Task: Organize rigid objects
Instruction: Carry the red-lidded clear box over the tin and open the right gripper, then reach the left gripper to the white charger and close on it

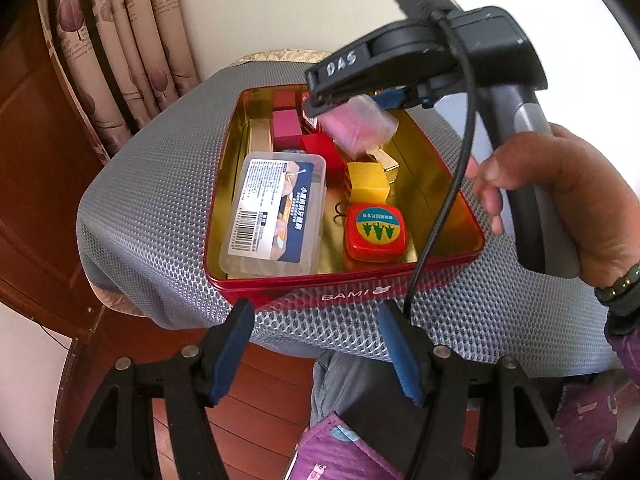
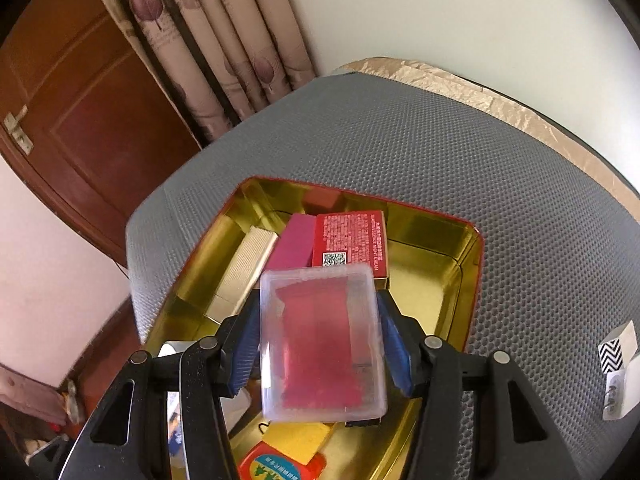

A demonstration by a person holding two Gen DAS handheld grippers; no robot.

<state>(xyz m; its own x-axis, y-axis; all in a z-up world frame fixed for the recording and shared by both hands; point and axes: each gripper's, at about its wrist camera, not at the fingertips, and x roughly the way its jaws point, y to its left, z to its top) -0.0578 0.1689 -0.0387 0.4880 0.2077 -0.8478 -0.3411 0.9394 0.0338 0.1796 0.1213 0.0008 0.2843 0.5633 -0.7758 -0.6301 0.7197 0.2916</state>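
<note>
Two hand-held grippers are showing here, over a red tin (image 1: 352, 296) whose front wall is carrying the white word "BAMI" and whose inside is gold. The right hand-held gripper (image 2: 320, 344) is clamping a clear plastic case (image 2: 322, 344) with something red inside, its blue pads (image 2: 394, 354) pressing on the case's two sides; in the left wrist view the same case (image 1: 362, 126) is hanging above the tin at about 12 o'clock of its middle, and the gripper's black finger is bearing the handwritten letters "DAS" (image 1: 341, 63). The left hand-held gripper (image 1: 316, 354) is hovering with its fingers spread wide and gripping nothing, at 6 o'clock from the tin. Inside the tin, a clear labelled box (image 1: 276, 214) with a barcode and Chinese print too small to read is lying at 9 o'clock; a red round-cornered box (image 1: 376, 232) with a green and yellow sticker is sitting at 5 o'clock, a yellow block (image 1: 368, 182) just behind it. A magenta block (image 1: 286, 130) is standing at 11 o'clock. In the right wrist view a red carton (image 2: 352, 240) with white small print and a QR code is lying just beyond the held case. The tin is resting on a grey dimpled mat (image 1: 152, 216) covering the counter.
</note>
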